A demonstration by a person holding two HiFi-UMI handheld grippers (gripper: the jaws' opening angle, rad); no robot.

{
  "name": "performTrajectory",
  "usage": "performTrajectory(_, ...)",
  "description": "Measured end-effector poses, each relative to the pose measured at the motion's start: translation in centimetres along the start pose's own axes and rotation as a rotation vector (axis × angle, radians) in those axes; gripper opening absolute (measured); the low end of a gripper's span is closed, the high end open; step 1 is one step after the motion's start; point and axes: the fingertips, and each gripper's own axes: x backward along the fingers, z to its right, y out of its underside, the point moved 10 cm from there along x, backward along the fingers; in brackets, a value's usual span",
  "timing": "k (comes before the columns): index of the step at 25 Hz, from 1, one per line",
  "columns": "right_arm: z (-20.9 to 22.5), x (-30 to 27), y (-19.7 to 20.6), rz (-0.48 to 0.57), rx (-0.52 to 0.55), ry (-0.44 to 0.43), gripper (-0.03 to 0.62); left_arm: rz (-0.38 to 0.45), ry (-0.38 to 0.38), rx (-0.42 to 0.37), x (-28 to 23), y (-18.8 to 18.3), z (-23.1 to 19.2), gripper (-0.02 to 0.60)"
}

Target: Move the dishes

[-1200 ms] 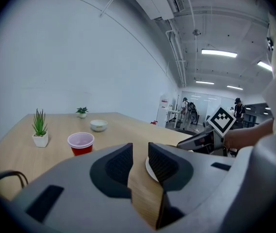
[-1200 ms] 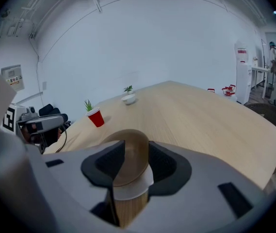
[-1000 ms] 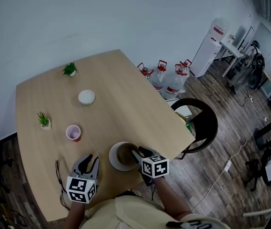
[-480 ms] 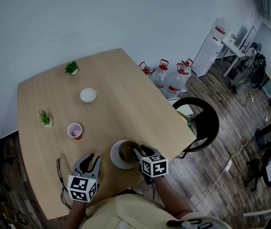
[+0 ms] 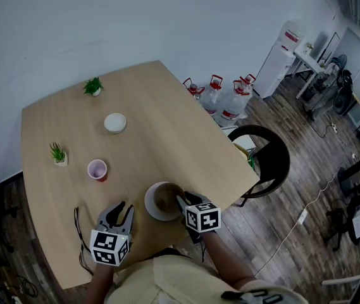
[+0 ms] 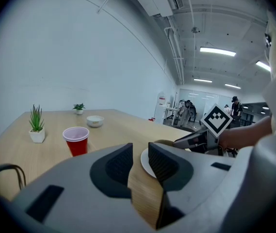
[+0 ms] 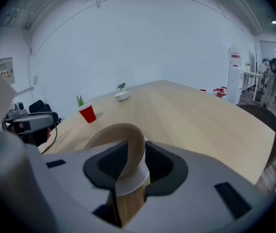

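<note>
A tan bowl [image 5: 166,197] stands on a white plate [image 5: 149,206] near the table's front edge. My right gripper [image 5: 182,202] reaches in from the right. Its jaws have just been closing, and the bowl's near wall [image 7: 126,139] now sits pinched between the pads, above the plate [image 7: 134,180]. To the plate's left my left gripper [image 5: 120,211] hovers low over the bare wood. It is open with only tabletop showing between its fingers [image 6: 119,163]. From that gripper, the plate [image 6: 145,162] and the right gripper [image 6: 196,140] show just ahead.
A red cup [image 5: 97,170] stands behind the left gripper, with a small white bowl [image 5: 115,123] and two potted plants [image 5: 93,88] [image 5: 57,154] farther back. A black cable [image 5: 77,224] lies at the table's left. A dark chair [image 5: 267,163] and water jugs [image 5: 221,103] stand to the right.
The right gripper's jaws have narrowed onto the bowl's rim. The left gripper, plate, cup and small bowl have kept their places.
</note>
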Motion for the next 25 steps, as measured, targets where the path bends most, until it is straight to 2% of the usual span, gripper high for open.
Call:
performTrajectory(3,0.4,0.0,0.0,-0.014,-0.014,0.033,0.068,-0.002,0.003,-0.002,-0.2,0.0,0.1,0.106)
performTrajectory(5,0.6,-0.1,-0.1,-0.024,-0.027,0.038,0.054,-0.003,0.002,-0.003,-0.2,0.0,0.1,0.106)
performTrajectory(11,0.6,-0.1,-0.2,-0.014,-0.06,0.005,0.031,-0.01,-0.005,-0.006,-0.2,0.0,0.1,0.106)
performTrajectory(17,0.8,-0.1,-1.0,-0.008,-0.104,-0.067,0.025,-0.012,-0.03,0.002,0.1,0.2,-0.2,0.106)
performTrajectory(25,0.7,-0.7,-3.7,0.034,-0.081,-0.116,0.025,-0.009,-0.086,0.012,0.9,0.4,-0.9,0.106)
